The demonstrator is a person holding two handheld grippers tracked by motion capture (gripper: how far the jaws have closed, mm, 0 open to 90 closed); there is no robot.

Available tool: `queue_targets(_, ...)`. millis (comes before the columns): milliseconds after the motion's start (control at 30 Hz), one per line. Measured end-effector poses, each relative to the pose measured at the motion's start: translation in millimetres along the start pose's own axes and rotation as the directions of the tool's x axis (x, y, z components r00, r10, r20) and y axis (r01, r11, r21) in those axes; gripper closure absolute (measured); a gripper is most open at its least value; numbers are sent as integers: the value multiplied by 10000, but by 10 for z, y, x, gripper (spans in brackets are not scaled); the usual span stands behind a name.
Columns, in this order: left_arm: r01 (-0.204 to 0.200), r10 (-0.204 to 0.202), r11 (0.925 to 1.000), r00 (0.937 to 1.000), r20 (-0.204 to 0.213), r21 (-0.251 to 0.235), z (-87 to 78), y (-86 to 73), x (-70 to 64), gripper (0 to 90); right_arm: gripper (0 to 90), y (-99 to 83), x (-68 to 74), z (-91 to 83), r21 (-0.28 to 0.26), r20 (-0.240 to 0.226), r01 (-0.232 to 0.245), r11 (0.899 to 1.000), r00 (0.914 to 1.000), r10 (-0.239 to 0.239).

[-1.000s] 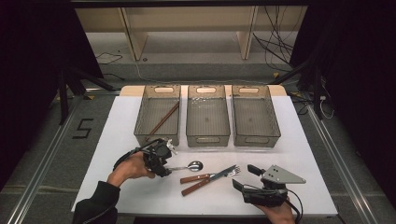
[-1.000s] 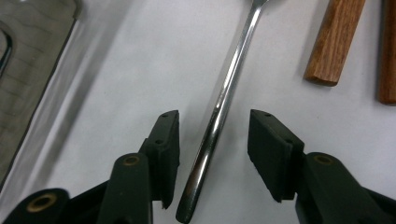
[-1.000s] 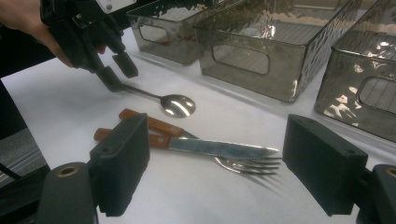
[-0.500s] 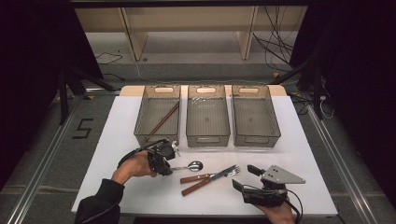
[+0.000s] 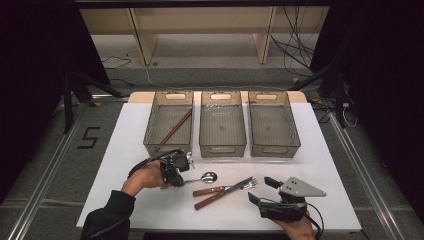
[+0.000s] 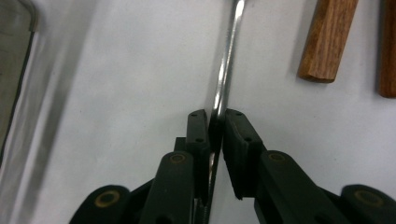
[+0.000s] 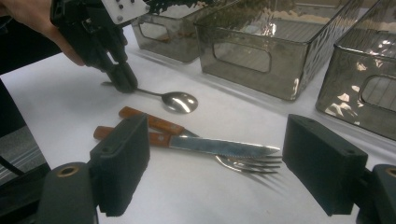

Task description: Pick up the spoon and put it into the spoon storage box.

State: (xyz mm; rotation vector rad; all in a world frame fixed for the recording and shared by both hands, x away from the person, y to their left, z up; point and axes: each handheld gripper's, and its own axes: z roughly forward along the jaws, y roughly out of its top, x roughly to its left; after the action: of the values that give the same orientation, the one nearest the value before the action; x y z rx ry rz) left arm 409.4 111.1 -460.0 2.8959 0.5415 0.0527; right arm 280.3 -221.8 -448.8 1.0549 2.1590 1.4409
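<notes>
While the three bins along the far edge of the desk hold only chopsticks in the left one, sorting looks barely begun. Knife and fork lie untouched near the front edge. Right gripper rests there, jaws wide. Left gripper, jaws clamped on the spoon handle left of them; versus a second ago, hand barely shifted, spoon not lifted.

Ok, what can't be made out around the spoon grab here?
- Spoon bowl: cut off by the top edge of the left gripper view.
- Handle end: hidden between the left hand-held gripper pads.
- Fork handle: partly under the knife, right gripper view.
- Left bin's brown stick: too small to identify, high view.
</notes>
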Motion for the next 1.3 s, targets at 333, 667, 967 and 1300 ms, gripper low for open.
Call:
queue_targets(333, -127, 126, 9999, 9999, -118, -36, -2, 3, -22, 834, 238, 1, -2, -9, -9, 21, -6, 10000, 10000, 6)
queue_targets(667, 31, -35, 9995, 9999, -127, -320, -48, -16, -9, 836, 238, 1, -5, -12, -27, 42, 2, 10000, 10000, -2)
queue_targets(967, 217, -237, 9949, 9995, -190, -982, -153, -12, -20, 837, 238, 1, -4, -14, -44, 53, -28, 10000, 10000, 28)
queue_targets(1300, 370, -396, 9752, 9992, -75, -2181, -310, 46, -75, 837, 238, -1, -4, -15, -29, 53, -38, 10000, 10000, 39)
